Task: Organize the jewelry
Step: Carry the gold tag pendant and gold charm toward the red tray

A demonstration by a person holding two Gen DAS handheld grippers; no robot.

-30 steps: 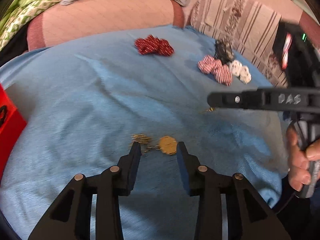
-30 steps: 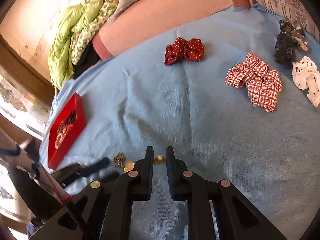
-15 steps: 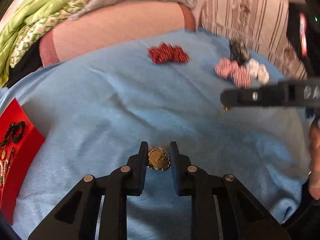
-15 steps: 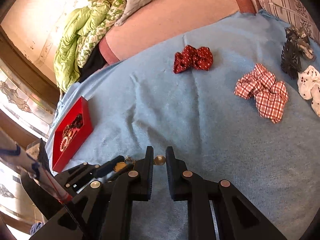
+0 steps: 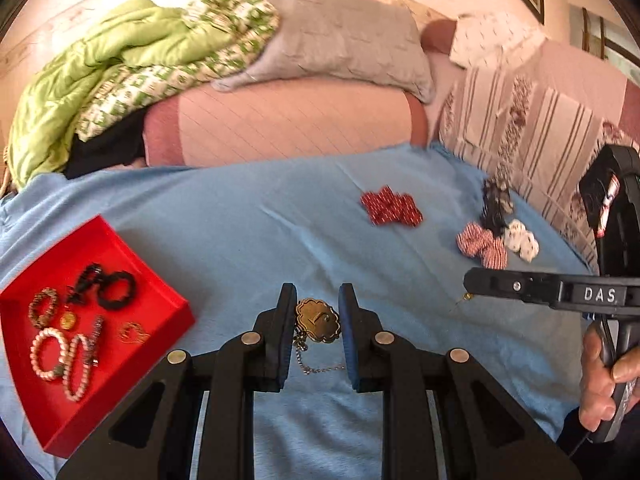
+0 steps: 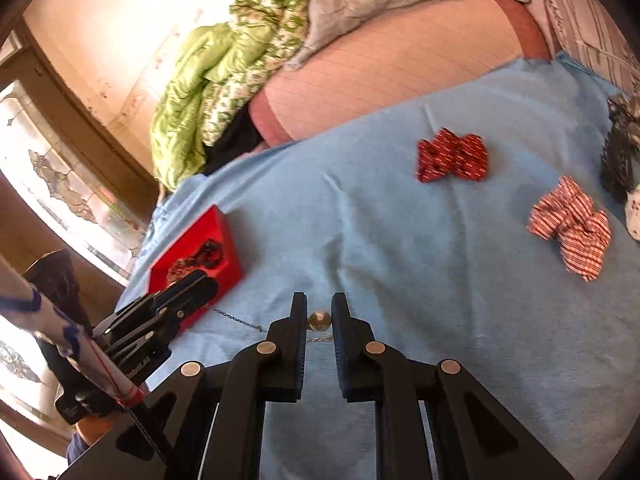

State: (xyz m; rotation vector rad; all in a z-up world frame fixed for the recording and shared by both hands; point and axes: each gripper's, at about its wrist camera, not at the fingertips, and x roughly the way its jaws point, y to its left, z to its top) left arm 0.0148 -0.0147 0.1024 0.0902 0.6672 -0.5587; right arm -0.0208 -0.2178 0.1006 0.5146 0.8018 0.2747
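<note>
My left gripper (image 5: 318, 300) is shut on a gold pendant (image 5: 318, 320) and holds it above the blue sheet (image 5: 248, 232); its chain (image 5: 316, 364) hangs below. My right gripper (image 6: 319, 308) is shut on a small gold bead (image 6: 319, 320) of the same chain (image 6: 236, 320), which stretches left to the left gripper (image 6: 172, 300). A red tray (image 5: 160, 300) at the left holds bracelets (image 5: 60, 356), a black scrunchie (image 5: 116, 290) and other small jewelry. It also shows in the right wrist view (image 6: 228, 240).
On the sheet lie a red dotted scrunchie (image 5: 392, 210), a red checked scrunchie (image 5: 482, 244), a white scrunchie (image 5: 522, 240) and a black hair claw (image 5: 494, 204). Pillows and a green quilt (image 5: 120, 64) are piled at the back. The right gripper (image 5: 560, 292) reaches in from the right.
My left gripper closed on the gold pendant and lifted it off the sheet, turning left so the red tray came into view. My right gripper stayed closed on the bead.
</note>
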